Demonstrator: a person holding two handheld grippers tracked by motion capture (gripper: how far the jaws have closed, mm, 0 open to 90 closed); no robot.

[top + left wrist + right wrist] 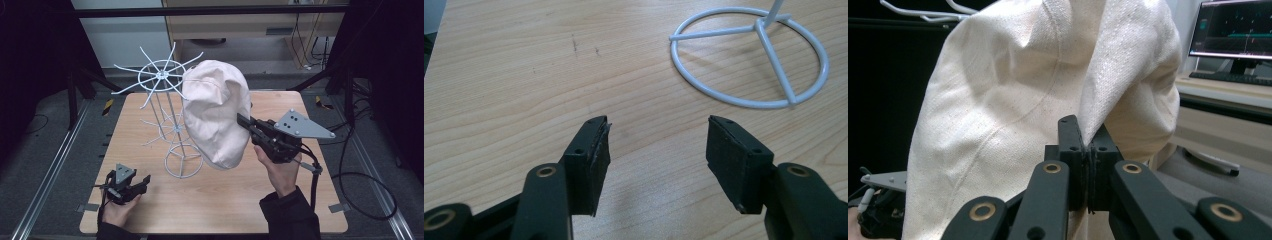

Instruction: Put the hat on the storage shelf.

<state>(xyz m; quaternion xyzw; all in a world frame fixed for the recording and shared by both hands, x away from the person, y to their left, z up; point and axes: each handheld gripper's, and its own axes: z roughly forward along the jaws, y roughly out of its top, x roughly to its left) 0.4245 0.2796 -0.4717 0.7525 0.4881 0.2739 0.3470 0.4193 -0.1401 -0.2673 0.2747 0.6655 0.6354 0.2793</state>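
A pale pink cloth hat (217, 112) hangs in the air beside the white wire hat stand (167, 100), close to its top spokes. My right gripper (245, 122) is shut on a fold of the hat's fabric; in the right gripper view the cream cloth (1018, 115) rises from between the closed jaws of the gripper (1087, 145). My left gripper (142, 181) rests low over the table near the front left, open. In the left gripper view its gripper (656, 140) holds nothing, and the stand's ring base (749, 55) lies ahead to the right.
The wooden table (225, 200) has bare room in front of the stand and at the right. A cable (350, 185) trails off the right edge. A monitor (1233, 30) stands on a desk in the background of the right gripper view.
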